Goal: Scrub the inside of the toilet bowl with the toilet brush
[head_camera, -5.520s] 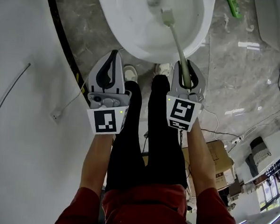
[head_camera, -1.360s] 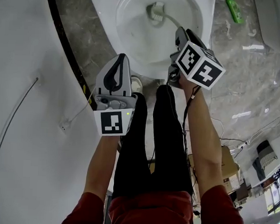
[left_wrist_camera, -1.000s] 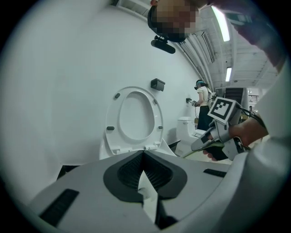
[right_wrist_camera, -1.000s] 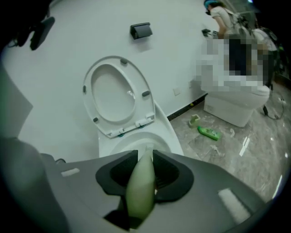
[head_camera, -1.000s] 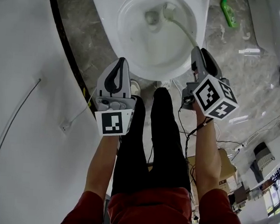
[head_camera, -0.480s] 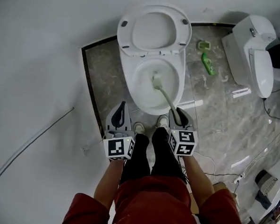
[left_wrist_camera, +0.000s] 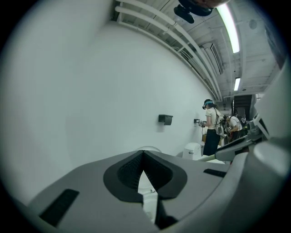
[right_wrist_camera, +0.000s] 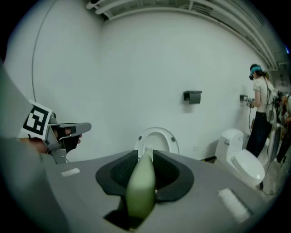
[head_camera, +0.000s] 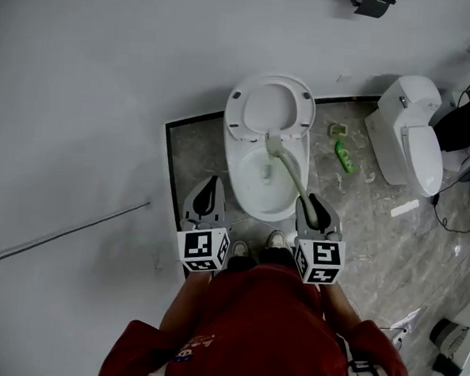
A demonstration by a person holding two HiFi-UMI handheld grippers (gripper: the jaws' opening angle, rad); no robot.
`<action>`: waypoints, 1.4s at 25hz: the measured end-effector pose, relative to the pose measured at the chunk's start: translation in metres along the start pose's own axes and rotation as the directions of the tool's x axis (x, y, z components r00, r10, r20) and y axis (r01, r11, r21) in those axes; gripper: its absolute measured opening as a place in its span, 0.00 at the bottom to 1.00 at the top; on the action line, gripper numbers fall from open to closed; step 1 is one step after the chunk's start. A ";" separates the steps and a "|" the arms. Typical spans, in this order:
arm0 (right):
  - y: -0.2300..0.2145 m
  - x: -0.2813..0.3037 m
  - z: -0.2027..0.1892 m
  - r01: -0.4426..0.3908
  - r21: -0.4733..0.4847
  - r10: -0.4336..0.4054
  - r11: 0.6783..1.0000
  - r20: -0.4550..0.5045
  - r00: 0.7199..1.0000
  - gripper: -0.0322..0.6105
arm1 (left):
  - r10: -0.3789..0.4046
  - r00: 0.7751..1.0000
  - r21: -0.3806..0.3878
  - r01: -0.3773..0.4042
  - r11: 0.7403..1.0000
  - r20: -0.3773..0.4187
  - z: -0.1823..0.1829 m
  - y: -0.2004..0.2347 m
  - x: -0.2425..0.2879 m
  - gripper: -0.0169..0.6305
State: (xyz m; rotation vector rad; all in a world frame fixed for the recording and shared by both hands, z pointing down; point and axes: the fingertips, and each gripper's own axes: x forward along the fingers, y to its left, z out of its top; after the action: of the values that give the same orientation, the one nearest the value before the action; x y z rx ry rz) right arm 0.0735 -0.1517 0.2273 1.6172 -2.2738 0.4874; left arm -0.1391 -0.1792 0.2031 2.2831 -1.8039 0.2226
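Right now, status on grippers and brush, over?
Left gripper shut, empty. Right gripper shut on toilet brush; head at rear rim of toilet bowl. Nothing blocking; lid up.

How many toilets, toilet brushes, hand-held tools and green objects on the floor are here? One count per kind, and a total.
Toilets: 2, open toilet, shut toilet
Toilet brush: 1
Tools: 2, left tool, right tool
Green objects: 2
Total: 7
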 end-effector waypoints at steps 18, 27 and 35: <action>0.005 -0.073 0.214 0.250 -0.258 -0.033 0.933 0.631 0.775 0.23 | -0.016 0.906 0.161 -0.058 0.985 0.424 0.174 -0.003 -0.036 0.04; -0.005 -0.076 0.207 0.247 -0.249 -0.048 0.937 0.607 0.793 0.23 | -0.013 0.902 0.183 -0.073 0.980 0.431 0.176 -0.011 -0.042 0.04; -0.002 -0.085 0.203 0.246 -0.246 -0.041 0.937 0.625 0.780 0.23 | -0.002 0.906 0.183 -0.084 0.980 0.423 0.169 -0.013 -0.053 0.04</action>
State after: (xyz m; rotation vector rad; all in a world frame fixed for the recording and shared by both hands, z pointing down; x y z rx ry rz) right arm 0.0919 -0.1705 0.0086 1.9477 -2.4368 -0.5122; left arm -0.1417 -0.1719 0.0262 2.5894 -2.1186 -0.1050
